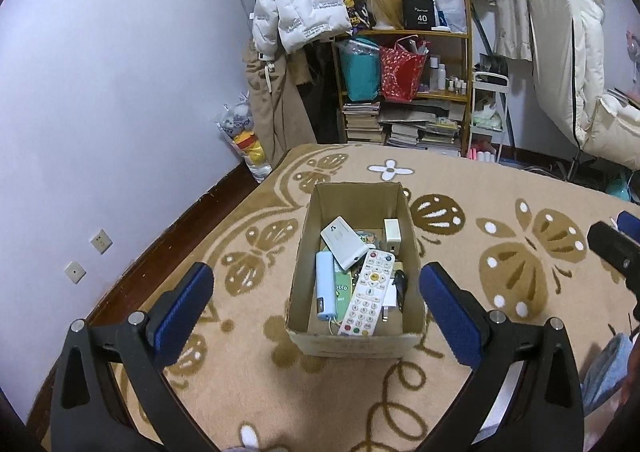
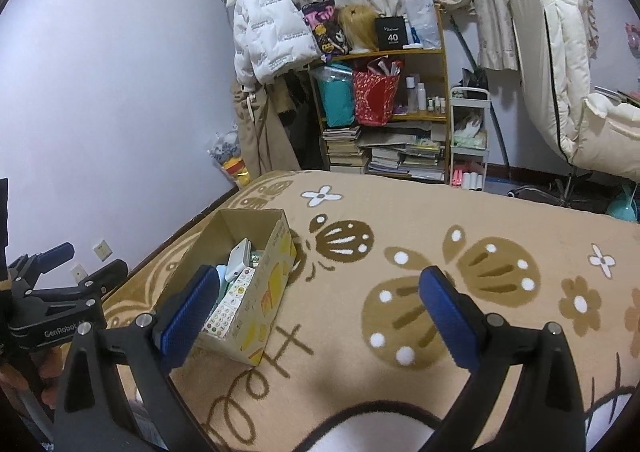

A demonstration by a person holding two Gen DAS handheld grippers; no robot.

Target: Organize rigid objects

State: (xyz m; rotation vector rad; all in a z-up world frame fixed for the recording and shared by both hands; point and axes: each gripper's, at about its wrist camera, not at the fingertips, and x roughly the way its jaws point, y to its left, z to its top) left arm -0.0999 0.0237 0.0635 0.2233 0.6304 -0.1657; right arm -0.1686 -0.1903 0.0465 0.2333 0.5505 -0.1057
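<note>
Bedroom: lilac wall, cluttered wooden shelf unit [image 1: 404,88] at the back, tan blanket with brown butterfly pattern [image 1: 500,188] spread over the bed as the work surface.

Open brown cardboard box [image 1: 298,280] sits mid-blanket, long axis pointing away from the left camera. Likely the collection bin: all the rigid items seen are already inside it, none loose on the blanket.

Contents, piled and overlapping:
- white remote control with coloured buttons [image 1: 366,294], lying lengthwise on top
- white flat rectangular device [image 1: 344,242], tilted toward the back
- pale blue cylindrical power bank [image 1: 323,284] along the left wall
- white square charger block [image 1: 393,232] by the right wall
- black item near the right wall, too small to identify

Left gripper [image 1: 316,304]: jaws wide apart, empty, hovering over the box's near end, framing it.
Right gripper [image 2: 316,306]: jaws wide apart, empty, over bare blanket just right of the box.

Judgement: sorting looks finished or nearly so.

Readable text: "GenRobot" on the left gripper body in the right view; "40" on a black box [image 1: 420,14] on the shelf. Lettering on the white puffer jacket [image 1: 296,0] illegible. Green item in the box shows partial letters only.
</note>
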